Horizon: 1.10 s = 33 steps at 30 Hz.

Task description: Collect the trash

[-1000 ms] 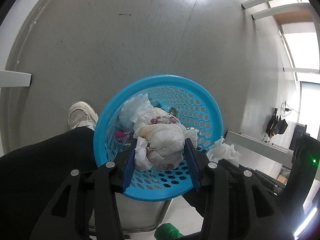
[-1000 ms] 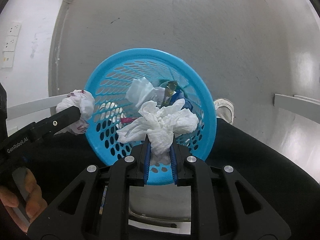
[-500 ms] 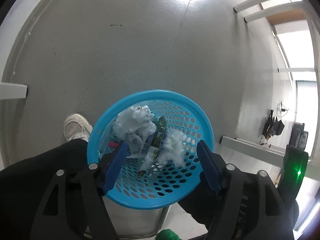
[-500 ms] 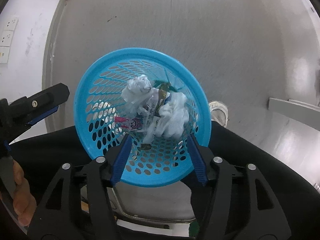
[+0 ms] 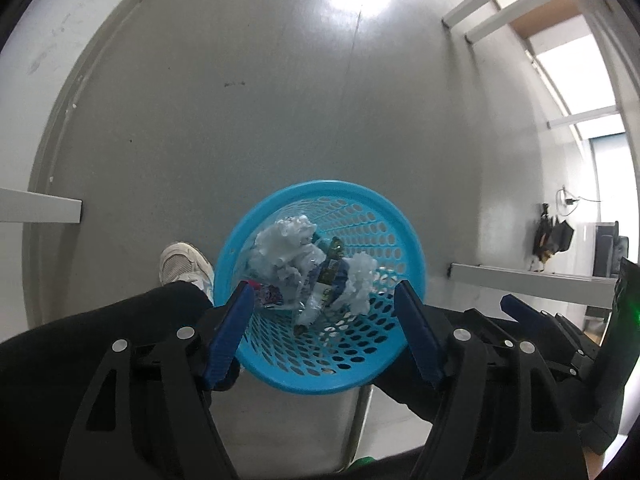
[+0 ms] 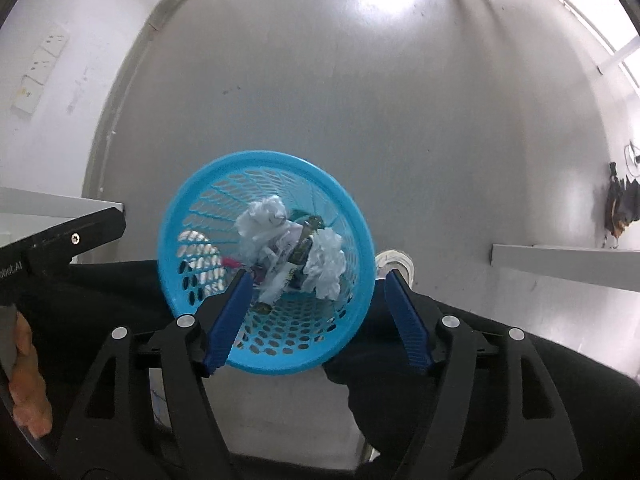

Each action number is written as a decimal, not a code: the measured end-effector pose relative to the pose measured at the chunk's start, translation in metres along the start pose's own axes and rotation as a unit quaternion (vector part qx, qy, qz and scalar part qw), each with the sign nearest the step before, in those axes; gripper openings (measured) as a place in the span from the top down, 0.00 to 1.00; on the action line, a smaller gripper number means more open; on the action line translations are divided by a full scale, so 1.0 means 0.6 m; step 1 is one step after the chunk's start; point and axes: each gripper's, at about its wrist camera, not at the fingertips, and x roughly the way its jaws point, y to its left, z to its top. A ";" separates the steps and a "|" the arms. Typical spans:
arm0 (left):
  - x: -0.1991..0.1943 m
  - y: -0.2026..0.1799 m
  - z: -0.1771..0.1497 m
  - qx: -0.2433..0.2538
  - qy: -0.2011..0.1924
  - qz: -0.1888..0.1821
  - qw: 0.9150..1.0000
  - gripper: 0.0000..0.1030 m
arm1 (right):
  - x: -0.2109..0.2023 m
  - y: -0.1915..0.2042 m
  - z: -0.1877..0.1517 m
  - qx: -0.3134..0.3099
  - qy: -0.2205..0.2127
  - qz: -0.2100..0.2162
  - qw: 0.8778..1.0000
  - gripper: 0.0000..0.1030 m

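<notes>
A: Right, left gripper (image 5: 325,328) first. What do the blue pads show?

B: Spread wide, nothing between them. Its jaws have just been opening. Directly below and ahead of the fingertips sits the round bright-blue perforated plastic basket (image 5: 372,216), mouth facing up at the camera.

A: And the trash?

B: All inside the basket, past the fingertips. A crumpled white tissue wad (image 5: 286,242) lies toward the left finger's side, a second white paper wad (image 5: 360,280) toward the right finger's side, and a green printed snack wrapper (image 5: 332,264) between the two. A small pink-and-purple wrapper scrap (image 5: 270,296) shows just beyond the left pad.

A: Right gripper (image 6: 316,316)?

B: Same story: jaws have just been opening, pads apart, empty. The basket (image 6: 192,216) is beneath it, its near rim crossing between the two fingers. None of the trash touches either pad.

A: Anything beside the grippers?

B: In the right wrist view, the left gripper's black finger juts in at the far left, with a bare hand (image 6: 28,392) on its handle. A white sneaker (image 5: 182,266) stands on the grey floor (image 5: 280,100) left of the basket; black trouser legs (image 5: 100,328) lie under both grippers.
</notes>
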 end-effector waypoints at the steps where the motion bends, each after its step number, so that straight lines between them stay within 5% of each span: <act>1: -0.012 -0.001 -0.007 0.006 -0.007 0.002 1.000 0.29 | -0.013 0.001 -0.006 -0.005 -0.006 0.006 1.000 0.34; 5: -0.055 -0.006 -0.047 0.040 -0.033 0.022 0.998 0.25 | -0.068 0.006 -0.037 -0.023 -0.039 0.029 0.999 0.24; 10: -0.121 -0.004 -0.101 0.053 -0.051 -0.014 0.997 0.14 | -0.132 -0.005 -0.088 -0.030 -0.065 0.064 0.995 0.17; 14: -0.170 -0.008 -0.141 0.072 -0.082 0.007 0.994 0.06 | -0.179 0.000 -0.119 -0.046 -0.088 0.065 0.993 0.10; 22: -0.201 -0.011 -0.208 0.111 -0.109 0.020 0.988 0.06 | -0.220 -0.005 -0.169 -0.042 -0.107 0.096 0.989 0.08; 33: -0.190 -0.021 -0.212 0.120 -0.103 0.032 0.987 0.06 | -0.208 0.002 -0.169 -0.049 -0.100 0.097 0.989 0.08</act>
